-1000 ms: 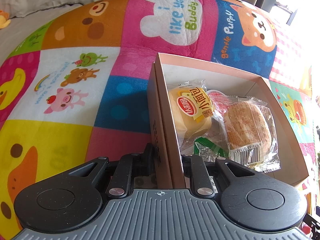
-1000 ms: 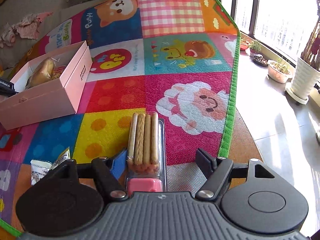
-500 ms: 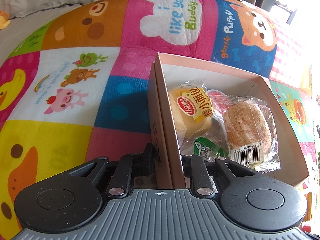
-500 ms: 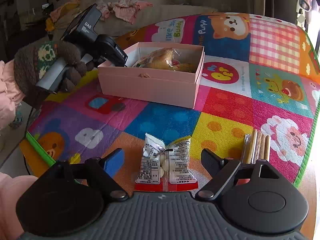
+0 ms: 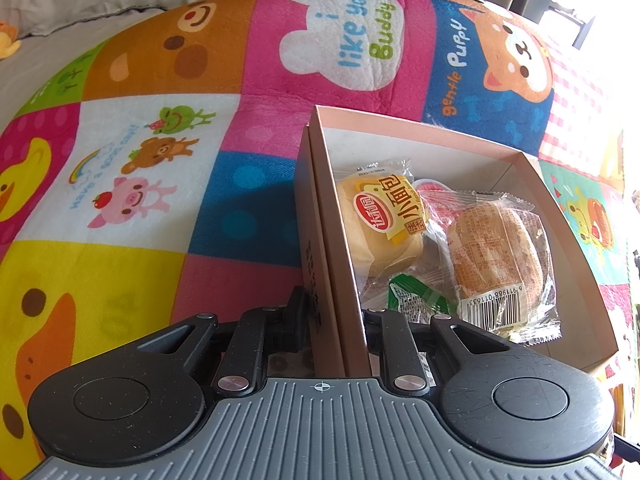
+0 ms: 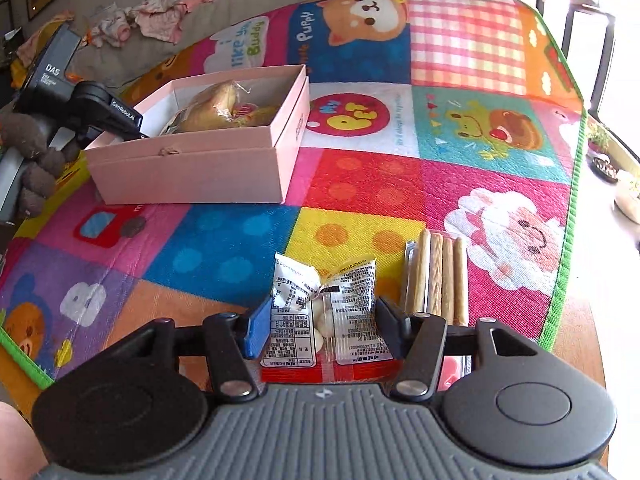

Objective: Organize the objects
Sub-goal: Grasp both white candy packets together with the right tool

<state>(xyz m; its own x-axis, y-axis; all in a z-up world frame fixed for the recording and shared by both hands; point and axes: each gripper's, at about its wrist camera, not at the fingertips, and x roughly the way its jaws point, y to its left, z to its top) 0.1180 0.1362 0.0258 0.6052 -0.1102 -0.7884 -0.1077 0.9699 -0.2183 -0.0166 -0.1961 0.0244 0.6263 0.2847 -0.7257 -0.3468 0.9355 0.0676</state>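
strong daylight pours in from the window (image 6: 600, 40) on the right, blown out to white there and washing the play mat's (image 5: 248, 80) right edge pale. the pink box (image 5: 320, 240) throws a soft shadow leftward over the blue square. both fisheye views bend the mat into a dome. plastic wrappers glint; the far room sits dim and slightly soft.
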